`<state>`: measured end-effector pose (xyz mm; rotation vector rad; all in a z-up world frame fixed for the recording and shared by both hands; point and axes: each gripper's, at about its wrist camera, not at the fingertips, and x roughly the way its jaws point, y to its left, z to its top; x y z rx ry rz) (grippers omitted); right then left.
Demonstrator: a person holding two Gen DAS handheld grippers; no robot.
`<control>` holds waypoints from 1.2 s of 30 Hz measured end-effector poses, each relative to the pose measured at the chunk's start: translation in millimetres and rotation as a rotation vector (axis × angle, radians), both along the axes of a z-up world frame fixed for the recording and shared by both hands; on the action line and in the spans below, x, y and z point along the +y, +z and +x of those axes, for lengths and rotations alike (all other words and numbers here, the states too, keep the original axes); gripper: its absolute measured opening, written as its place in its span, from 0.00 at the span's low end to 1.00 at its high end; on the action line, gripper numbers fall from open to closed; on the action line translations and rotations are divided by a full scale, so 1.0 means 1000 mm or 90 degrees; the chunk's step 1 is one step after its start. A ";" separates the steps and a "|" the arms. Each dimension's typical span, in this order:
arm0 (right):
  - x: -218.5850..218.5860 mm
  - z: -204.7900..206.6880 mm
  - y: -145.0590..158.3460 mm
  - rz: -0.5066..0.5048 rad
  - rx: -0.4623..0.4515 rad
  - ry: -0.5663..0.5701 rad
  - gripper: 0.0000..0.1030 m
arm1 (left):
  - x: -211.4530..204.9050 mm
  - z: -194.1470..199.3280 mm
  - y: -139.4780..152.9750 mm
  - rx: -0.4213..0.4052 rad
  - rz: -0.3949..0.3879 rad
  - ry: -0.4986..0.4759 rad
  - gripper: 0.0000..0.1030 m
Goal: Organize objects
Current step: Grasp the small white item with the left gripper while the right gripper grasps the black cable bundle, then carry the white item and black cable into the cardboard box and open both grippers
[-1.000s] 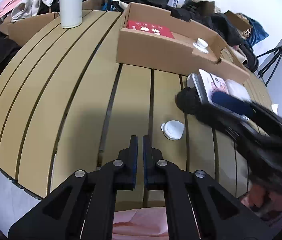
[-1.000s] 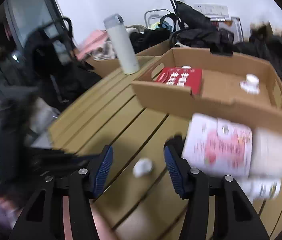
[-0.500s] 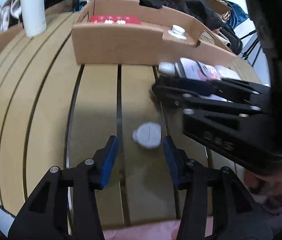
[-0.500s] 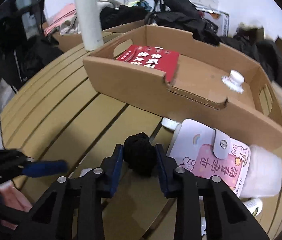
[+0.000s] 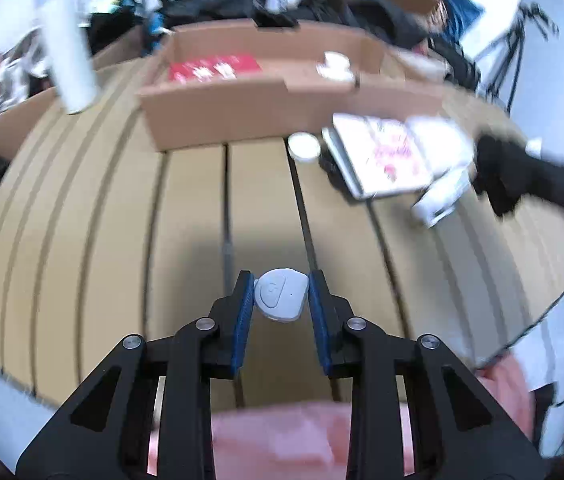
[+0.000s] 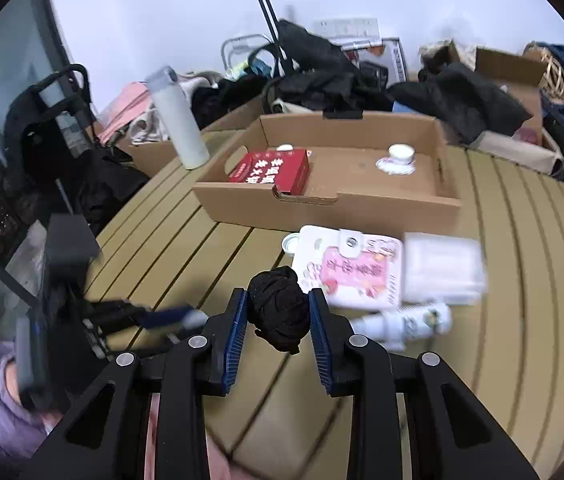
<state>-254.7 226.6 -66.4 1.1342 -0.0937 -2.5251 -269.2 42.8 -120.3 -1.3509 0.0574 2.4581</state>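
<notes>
In the left wrist view my left gripper [image 5: 279, 300] has its jaws closing on a small rounded white case [image 5: 282, 294], both blue pads against its sides, just above the slatted wooden table [image 5: 193, 240]. My right gripper [image 6: 277, 312] is shut on a black knotted cord bundle [image 6: 277, 304], lifted off the table. An open cardboard box [image 6: 322, 204] stands behind, holding a red packet [image 6: 269, 170] and a small white jar [image 6: 400, 156]. The other gripper shows only as a dark blur in each view.
In front of the box lie a pink-and-white wallet [image 6: 354, 268], a white packet [image 6: 442, 268], a white tube [image 6: 402, 322] and a small white lid [image 6: 290, 244]. A tall white bottle [image 6: 175, 120] stands at the table's far left. Bags and clothes crowd the background.
The left jaws opened, then closed around the white case and lifted it. The right gripper closed on the black bundle and raised it back from the wallet.
</notes>
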 end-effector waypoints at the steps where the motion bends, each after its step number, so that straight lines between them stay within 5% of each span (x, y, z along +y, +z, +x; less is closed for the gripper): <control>1: 0.003 0.009 0.005 0.003 0.007 0.005 0.32 | -0.008 0.010 0.013 0.013 0.018 0.016 0.23; 4: 0.012 0.046 0.024 0.023 0.030 0.014 0.32 | -0.038 0.055 0.055 0.052 0.070 0.064 0.23; 9: 0.029 0.097 0.034 0.016 0.048 0.011 0.32 | -0.051 0.093 0.090 0.102 0.069 0.095 0.23; 14: 0.032 0.101 0.023 0.007 0.028 -0.013 0.32 | -0.046 0.088 0.105 0.114 0.084 0.085 0.23; 19: 0.037 0.086 0.048 -0.002 0.066 -0.002 0.32 | -0.034 0.049 0.123 0.109 0.127 0.028 0.23; 25: 0.030 -0.018 0.075 -0.016 0.067 0.026 0.32 | -0.013 -0.085 0.132 0.050 0.136 -0.017 0.23; 30: 0.011 -0.161 0.042 -0.025 -0.031 0.008 0.32 | -0.001 -0.223 0.092 -0.018 0.062 0.038 0.23; 36: -0.008 -0.296 -0.016 -0.103 -0.164 -0.013 0.33 | 0.008 -0.327 0.020 -0.074 -0.045 0.054 0.23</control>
